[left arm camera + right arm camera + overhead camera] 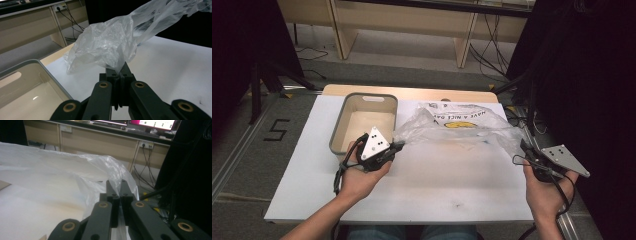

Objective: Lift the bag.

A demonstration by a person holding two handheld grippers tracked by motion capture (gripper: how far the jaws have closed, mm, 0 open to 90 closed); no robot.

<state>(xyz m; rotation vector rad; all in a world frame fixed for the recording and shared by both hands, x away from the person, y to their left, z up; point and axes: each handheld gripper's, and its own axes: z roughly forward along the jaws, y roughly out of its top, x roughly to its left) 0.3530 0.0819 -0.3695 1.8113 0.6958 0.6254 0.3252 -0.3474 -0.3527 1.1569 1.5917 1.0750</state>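
Plastic bag, thin and see-through, hangs stretched between your two hands across the far middle of the counter. Your left tongs are pinched fully together on the bag's left end; in the left gripper view the film bunches into crinkled folds right at the tongs and fans upward and away from them. Your right tongs are likewise closed tight on the bag's right end, and in the right gripper view the film drapes over the tongs with a fold caught between the jaws.

The bag is glossy and heavily creased, milky where the layers overlap and clear where it is single. Dark printed lettering and a yellow mark show on its far side, reading upside down from your seat. Its middle sags toward the counter; whether it touches I cannot tell.

The counter top is flat, white and matt, with a strip of pale wood showing along its far edge. A grey bin, rectangular with rounded corners and a slot handle in its far wall, sits on the far left of the counter, just beyond your left hand. Its inside is smooth and cream-coloured. Each of your tongs carries a grey three-cornered plate on top.
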